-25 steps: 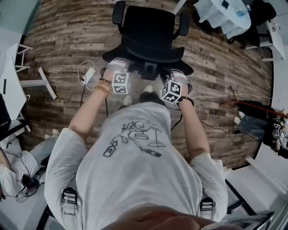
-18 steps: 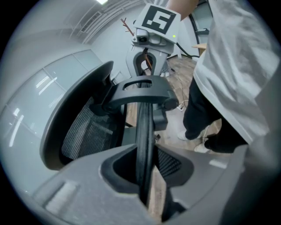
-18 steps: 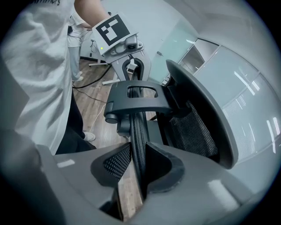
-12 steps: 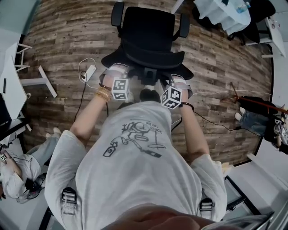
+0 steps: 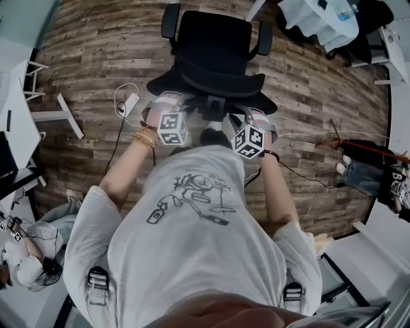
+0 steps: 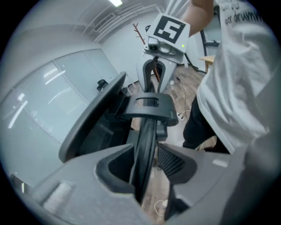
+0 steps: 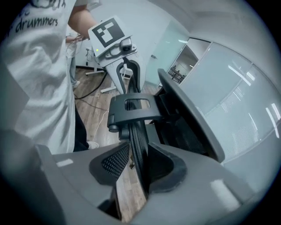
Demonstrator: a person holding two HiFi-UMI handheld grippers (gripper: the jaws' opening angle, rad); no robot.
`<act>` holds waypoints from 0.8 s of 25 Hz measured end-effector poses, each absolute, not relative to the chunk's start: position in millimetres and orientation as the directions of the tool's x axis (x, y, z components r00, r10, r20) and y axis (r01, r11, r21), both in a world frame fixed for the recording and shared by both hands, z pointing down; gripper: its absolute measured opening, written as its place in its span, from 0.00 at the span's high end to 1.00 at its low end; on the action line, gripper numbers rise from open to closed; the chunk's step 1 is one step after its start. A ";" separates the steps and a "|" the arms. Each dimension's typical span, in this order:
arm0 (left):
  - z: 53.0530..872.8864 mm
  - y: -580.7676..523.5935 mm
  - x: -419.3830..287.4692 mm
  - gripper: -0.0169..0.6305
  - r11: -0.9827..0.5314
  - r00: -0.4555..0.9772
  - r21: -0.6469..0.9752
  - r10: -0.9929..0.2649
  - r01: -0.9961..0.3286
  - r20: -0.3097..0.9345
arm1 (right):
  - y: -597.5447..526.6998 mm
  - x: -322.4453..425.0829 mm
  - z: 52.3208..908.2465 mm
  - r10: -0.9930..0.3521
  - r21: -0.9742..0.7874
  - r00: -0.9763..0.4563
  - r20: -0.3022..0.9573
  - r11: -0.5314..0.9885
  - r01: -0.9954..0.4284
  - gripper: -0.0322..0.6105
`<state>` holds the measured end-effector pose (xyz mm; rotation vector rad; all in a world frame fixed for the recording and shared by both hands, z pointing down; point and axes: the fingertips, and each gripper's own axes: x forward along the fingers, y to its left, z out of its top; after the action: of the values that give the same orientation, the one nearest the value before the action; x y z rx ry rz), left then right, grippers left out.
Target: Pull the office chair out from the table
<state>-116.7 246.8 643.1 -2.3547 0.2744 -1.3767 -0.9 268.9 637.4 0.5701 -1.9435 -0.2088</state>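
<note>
A black office chair point(image 5: 211, 45) stands on the wood floor in front of me, its backrest toward me. My left gripper point(image 5: 168, 101) and right gripper point(image 5: 257, 116) sit on the left and right of the backrest's top rim. In the left gripper view the rim point(image 6: 147, 127) runs between the left gripper point(image 6: 147, 165) jaws, lying against one jaw with a gap at the ribbed pad. The right gripper point(image 7: 134, 165) straddles the rim point(image 7: 136, 132) the same way. Both pairs of jaws have just been opening, with the rim still between them.
A white table point(image 5: 314, 19) with bags stands at the far right, a white desk point(image 5: 13, 122) at the left. A cable and adapter point(image 5: 128, 102) lie on the floor left of the chair. One person sits at the lower left point(image 5: 25, 256); another's legs point(image 5: 365, 176) show at the right.
Both grippers have drawn a little back toward my body, and the chair has come slightly along with them.
</note>
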 end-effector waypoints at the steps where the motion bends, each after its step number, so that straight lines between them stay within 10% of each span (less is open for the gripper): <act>1: 635.2 248.8 -117.5 0.72 -0.906 0.512 -0.422 -0.360 0.007 0.780 | 270.0 -2.3 627.4 -0.483 0.382 -0.355 0.800 0.867 -0.319 0.74; 10: 508.8 259.9 -111.4 0.96 -0.917 0.798 -0.096 -0.386 -0.388 0.463 | 267.1 -27.1 497.6 -0.630 0.149 -0.590 0.506 0.737 -0.659 0.89; 20: 381.4 262.0 -118.8 0.97 -0.810 0.821 0.137 -0.567 -0.570 0.068 | 275.2 -73.7 385.8 -0.734 -0.141 -0.655 0.177 0.640 -0.755 0.94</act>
<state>-118.8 262.0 381.4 -3.1415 0.9872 -0.0398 -73.7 275.2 385.8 1.2532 -2.7506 0.3086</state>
